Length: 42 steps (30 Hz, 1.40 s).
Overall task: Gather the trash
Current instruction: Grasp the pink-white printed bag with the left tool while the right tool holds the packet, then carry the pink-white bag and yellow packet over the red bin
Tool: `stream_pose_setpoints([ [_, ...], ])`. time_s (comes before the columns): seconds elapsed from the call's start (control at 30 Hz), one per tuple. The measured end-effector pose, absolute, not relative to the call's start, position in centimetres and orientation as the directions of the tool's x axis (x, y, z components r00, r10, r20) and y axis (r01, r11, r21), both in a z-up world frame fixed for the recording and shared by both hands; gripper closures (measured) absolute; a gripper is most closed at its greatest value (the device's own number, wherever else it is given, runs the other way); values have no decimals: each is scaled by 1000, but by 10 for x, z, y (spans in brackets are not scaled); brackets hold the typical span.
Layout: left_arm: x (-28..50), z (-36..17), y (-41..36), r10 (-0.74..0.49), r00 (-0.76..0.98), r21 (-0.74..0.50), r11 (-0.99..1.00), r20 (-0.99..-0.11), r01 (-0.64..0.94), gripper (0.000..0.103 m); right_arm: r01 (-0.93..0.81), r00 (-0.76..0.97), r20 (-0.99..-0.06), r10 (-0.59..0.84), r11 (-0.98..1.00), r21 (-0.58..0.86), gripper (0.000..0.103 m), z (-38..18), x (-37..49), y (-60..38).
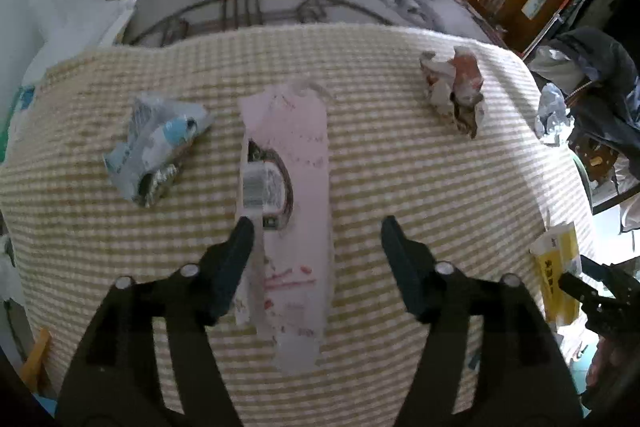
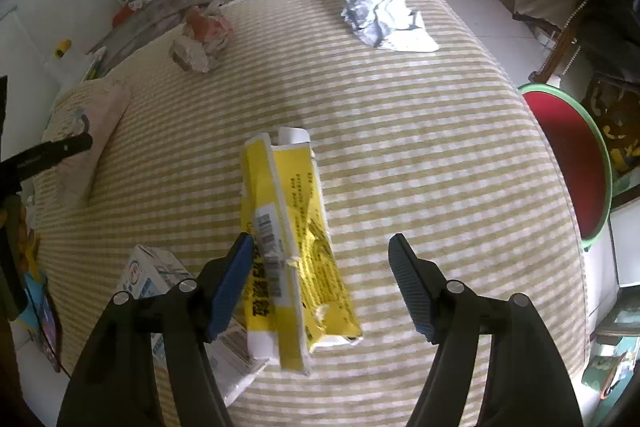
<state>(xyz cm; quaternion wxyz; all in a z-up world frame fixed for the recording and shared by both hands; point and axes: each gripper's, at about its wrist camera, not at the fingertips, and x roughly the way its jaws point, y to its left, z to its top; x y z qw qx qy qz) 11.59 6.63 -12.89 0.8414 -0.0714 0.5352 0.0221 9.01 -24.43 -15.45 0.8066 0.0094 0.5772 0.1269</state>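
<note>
Your left tongs [image 1: 318, 227] are spread wide, holding nothing. The left finger [image 1: 240, 239] sits at the edge of the flattened pink carton [image 1: 296, 187]; whether it touches, you cannot tell. The carton's near end blurs out between the arms.

Your right tongs [image 2: 320, 247] are also wide and hold nothing. The torn yellow box [image 2: 292, 227] lies between the fingers, nearer the left one, and its lower end overlaps a white and blue box [image 2: 148, 273] that is half hidden behind the left arm.

Everything lies on the striped cloth [image 1: 400, 167] covering the surface. Left of the pink carton is a crumpled blue and grey wrapper [image 1: 156, 147]; far right, a crumpled red and white wad [image 1: 456, 89]. From the right wrist view, a crinkled silver and white bag [image 2: 384, 13] lies at the far end, well apart. A red basin with a green rim [image 2: 568, 163] sits off the right edge, partly cut off. Print on all packaging is too blurred to read.
</note>
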Motion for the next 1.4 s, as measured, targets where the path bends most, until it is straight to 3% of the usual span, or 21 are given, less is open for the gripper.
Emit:
stream_pose_setpoints([
  [0.1,125,-133,74,-26,425,-100,983,-905,-153,32,-200,289,-935,206,968,151,26,-157,93,-239],
  [0.43,142,-158,88,-34,368,-125,966,-929,-225,32,-187,306,-928,215,969,162,26,-152,90,-247],
  [0.5,143,-164,86,-26,355,-110,970,-934,-217,44,-190,311,-925,216,968,162,26,-150,90,-248],
  [0.7,129,-138,79,-28,465,-149,963,-885,-226,48,-201,310,-926,217,967,159,26,-150,93,-246],
  [0.9,102,-109,46,-108,528,-213,967,-843,-142,46,-237,285,-935,212,961,145,26,-160,99,-231],
  [0.97,91,-103,34,-152,535,-255,959,-831,-124,46,-267,288,-938,192,957,114,29,-163,99,-224],
  [1.0,90,-100,30,-163,538,-264,957,-827,-116,46,-280,290,-939,183,955,100,38,-163,99,-221],
  [1.03,86,-98,25,-174,541,-272,956,-823,-107,46,-294,289,-940,182,951,94,55,-163,99,-218],
  [1.07,84,-96,20,-184,544,-279,955,-819,-98,46,-298,292,-938,186,950,96,57,-162,98,-217],
  [1.13,84,-91,12,-196,547,-287,954,-814,-85,46,-296,316,-929,195,950,99,73,-156,98,-219],
  [1.4,81,-75,-10,-235,571,-340,937,-786,-82,46,-235,420,-872,251,958,163,75,-121,106,-253],
])
